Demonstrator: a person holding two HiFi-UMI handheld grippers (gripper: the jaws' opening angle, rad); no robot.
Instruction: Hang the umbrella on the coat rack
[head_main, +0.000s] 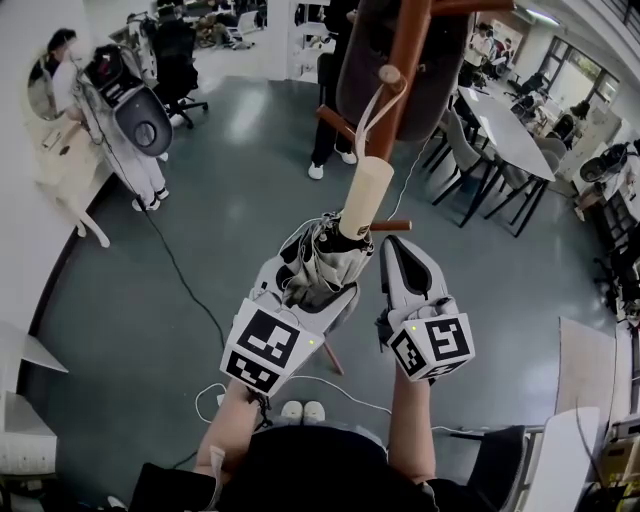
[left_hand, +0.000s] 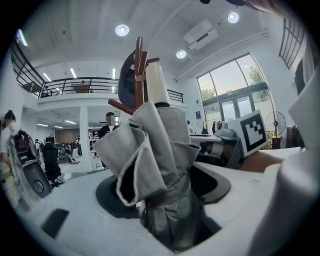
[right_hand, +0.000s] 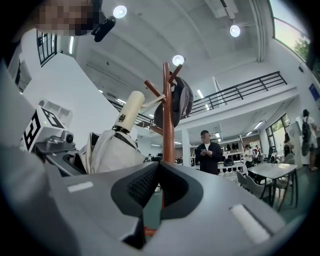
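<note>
Mostly done | strap (head_main: 368, 115) looks looped over a peg (head_main: 390, 75) on the coat rack (head_main: 412, 40) | left gripper (head_main: 300, 268) clamped on the umbrella (head_main: 330, 250) | right gripper (head_main: 400, 258) jaws together, empty | just the let-go left, I reckon

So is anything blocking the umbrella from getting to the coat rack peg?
Nothing visible is. The umbrella, held in the left gripper, has its strap reaching the peg; the dark bag hangs farther back.
</note>
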